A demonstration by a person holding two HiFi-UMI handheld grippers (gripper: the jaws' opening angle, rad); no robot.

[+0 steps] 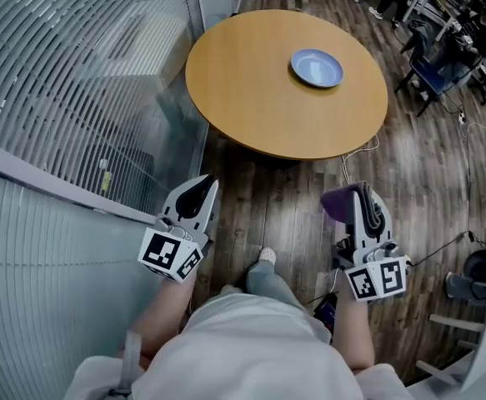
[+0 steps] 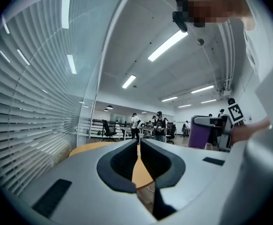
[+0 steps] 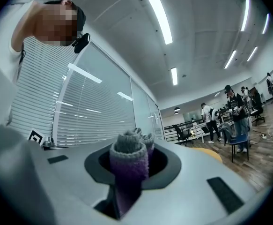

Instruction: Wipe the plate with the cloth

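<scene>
The plate (image 1: 316, 67) lay on the round table (image 1: 251, 98) at upper centre of the frame, toward the table's right side and well apart from both grippers. Left gripper (image 1: 202, 187), lower left: jaws all but together, with only a slit between the pads and nothing held. Right gripper (image 1: 364, 195), lower right: jaws closed on the folded purple cloth (image 1: 339, 203), which stood out past the tips. Both grippers hung over the wood floor (image 1: 251, 211), short of the table. Blinds (image 1: 59, 73) filled the left of the frame.
</scene>
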